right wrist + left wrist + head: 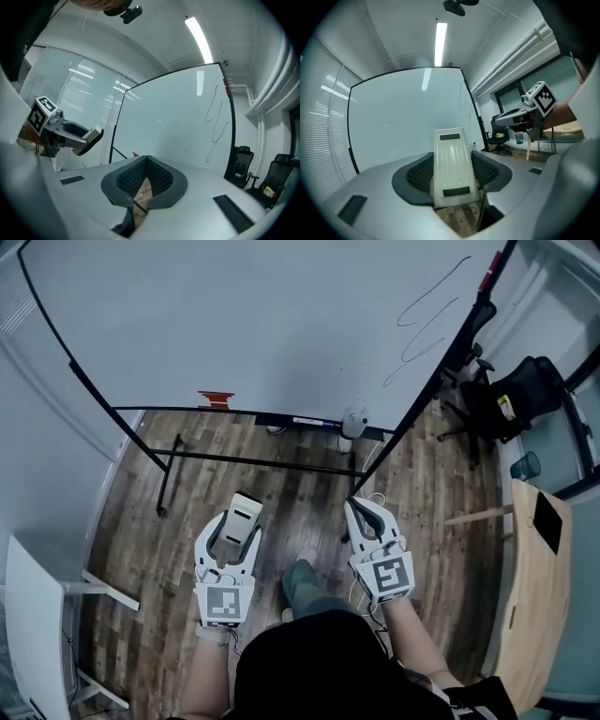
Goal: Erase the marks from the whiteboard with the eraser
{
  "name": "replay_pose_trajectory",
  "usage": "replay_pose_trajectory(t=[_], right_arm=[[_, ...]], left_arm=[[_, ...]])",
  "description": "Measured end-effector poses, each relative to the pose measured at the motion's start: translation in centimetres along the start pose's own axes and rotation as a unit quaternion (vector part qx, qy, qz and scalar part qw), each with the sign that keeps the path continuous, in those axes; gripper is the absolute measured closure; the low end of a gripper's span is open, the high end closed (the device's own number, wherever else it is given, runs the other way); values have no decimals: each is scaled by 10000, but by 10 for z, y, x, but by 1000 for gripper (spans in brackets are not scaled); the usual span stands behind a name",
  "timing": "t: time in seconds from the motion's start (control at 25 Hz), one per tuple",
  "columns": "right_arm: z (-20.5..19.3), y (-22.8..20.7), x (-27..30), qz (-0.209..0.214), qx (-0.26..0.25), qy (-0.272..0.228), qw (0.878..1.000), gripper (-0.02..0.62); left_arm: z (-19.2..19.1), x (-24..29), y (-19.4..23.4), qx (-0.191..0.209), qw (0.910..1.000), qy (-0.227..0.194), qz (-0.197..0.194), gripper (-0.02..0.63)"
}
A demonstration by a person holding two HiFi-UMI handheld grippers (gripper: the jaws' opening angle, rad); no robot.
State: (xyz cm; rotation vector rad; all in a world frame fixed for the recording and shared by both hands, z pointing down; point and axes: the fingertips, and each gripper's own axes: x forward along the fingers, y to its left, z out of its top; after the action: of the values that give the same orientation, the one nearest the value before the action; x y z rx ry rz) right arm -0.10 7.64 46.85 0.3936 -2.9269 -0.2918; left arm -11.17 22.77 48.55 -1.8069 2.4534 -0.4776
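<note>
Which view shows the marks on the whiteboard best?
Right gripper view: the marks stand whole near the right edge of the whiteboard. Head view shows them too, foreshortened. Left gripper view shows only a faint sliver.

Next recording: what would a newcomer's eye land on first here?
A big whiteboard fills the top of the head view, with thin scribbled marks near its right edge. Below it, the left tongs grip a pale eraser, while the right tongs are shut and empty.
</note>
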Motion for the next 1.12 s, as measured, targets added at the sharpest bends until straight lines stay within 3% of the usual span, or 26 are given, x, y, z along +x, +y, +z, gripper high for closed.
replay_pose_trajectory(t=[0.2,0.4,0.64,0.76,0.88,1.12], right_arm=[[19,-35,90,118,-379,-154,9991,568],[37,-85,155,-26,-590,-260,9979,568],[49,-150,195,-607,-669,-247,9956,568],[57,-182,201,-1069,-655,-239,9918,568],[69,-210,203,-1541,-724,-212,9852,568],[92,-249,188,-2529,-426,-313,9660,568]], left_arm=[[7,83,53,282,9996,-12,11,339],[36,167,89,562,9981,-243,-59,339],[87,250,99,1175,9897,-692,-434,339],[114,286,95,1261,9834,-1065,-758,339],[147,317,85,1301,9727,-1542,-1145,339],[229,345,65,1945,9344,-2406,-1763,339]])
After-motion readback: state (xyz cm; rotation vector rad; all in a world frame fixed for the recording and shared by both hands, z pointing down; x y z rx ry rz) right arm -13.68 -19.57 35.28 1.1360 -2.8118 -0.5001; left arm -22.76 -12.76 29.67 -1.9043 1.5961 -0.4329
